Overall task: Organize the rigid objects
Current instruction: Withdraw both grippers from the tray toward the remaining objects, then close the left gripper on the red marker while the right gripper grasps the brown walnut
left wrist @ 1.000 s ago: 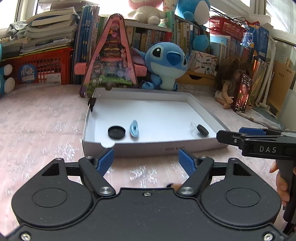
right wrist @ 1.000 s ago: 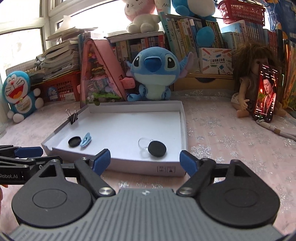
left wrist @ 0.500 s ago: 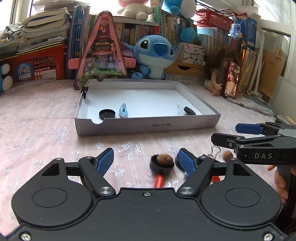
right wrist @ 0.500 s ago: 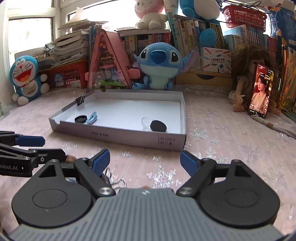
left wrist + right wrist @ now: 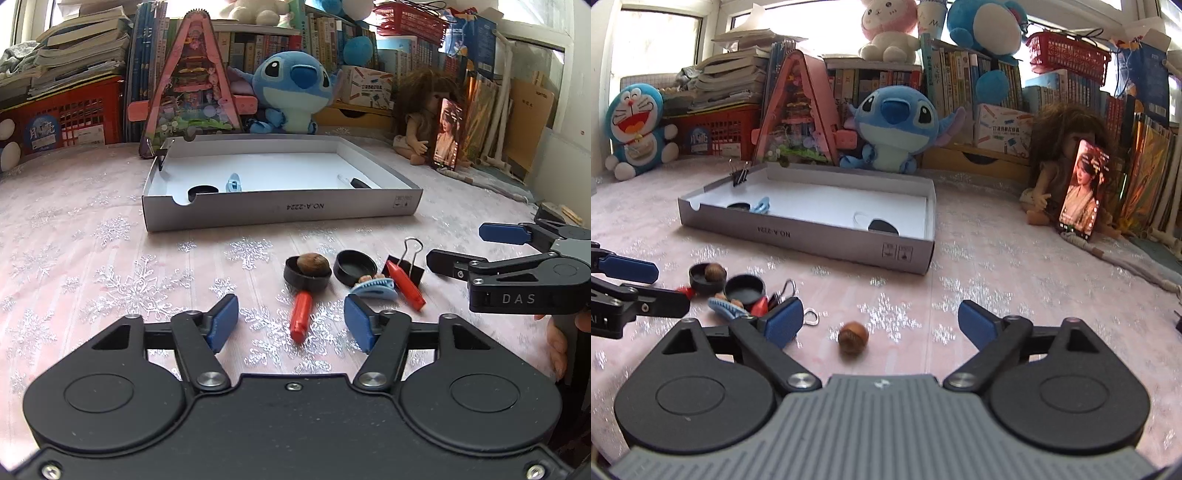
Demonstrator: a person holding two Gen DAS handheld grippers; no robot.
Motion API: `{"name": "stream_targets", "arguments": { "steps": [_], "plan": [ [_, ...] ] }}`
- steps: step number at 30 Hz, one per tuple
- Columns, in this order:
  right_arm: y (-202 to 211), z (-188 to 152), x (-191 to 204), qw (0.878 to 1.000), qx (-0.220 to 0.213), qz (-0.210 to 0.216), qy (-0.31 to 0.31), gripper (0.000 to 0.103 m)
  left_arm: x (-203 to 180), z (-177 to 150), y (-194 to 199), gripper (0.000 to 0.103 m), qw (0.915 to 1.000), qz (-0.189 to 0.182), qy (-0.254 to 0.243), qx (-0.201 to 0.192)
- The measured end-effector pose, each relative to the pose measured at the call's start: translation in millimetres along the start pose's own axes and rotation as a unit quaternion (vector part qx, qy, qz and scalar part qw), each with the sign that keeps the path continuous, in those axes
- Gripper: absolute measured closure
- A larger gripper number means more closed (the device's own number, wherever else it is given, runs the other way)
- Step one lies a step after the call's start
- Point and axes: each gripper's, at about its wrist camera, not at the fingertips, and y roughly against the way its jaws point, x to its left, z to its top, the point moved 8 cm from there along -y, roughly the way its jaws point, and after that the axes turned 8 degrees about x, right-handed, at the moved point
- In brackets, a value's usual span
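White tray (image 5: 280,214), upper centre: holding two black caps, one blue clip, one binder clip on its rim.

Loose pile, centre of the cloth: two black caps (image 5: 355,266), two nuts (image 5: 853,336), two red pieces (image 5: 301,320), one blue clip (image 5: 375,288), one binder clip (image 5: 408,266).

Left gripper (image 5: 291,323): jaws closing around one red piece, not touching it.

Right gripper (image 5: 881,323): jaws opening, one nut lying between them untouched.

Left claw (image 5: 291,325) closing, nothing gripped; right claw (image 5: 881,323) opening, empty, angled downward.
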Motion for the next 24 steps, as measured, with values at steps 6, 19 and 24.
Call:
{"name": "stream_targets", "arguments": {
  "steps": [6,19,24],
  "plan": [
    [-6,-5,-2,1.000,0.009,0.005,-0.008,0.008,-3,-4,-2,0.055,1.0000,0.004,-0.002,-0.003],
    [-13,-9,-3,0.999,0.028,0.021,-0.020,0.012,-11,-7,-9,0.056,0.9986,0.045,-0.015,-0.024],
    [-13,-9,1,0.999,0.027,0.024,-0.006,0.020,-11,-8,-9,0.056,0.9983,0.047,-0.017,-0.032]
  ]
}}
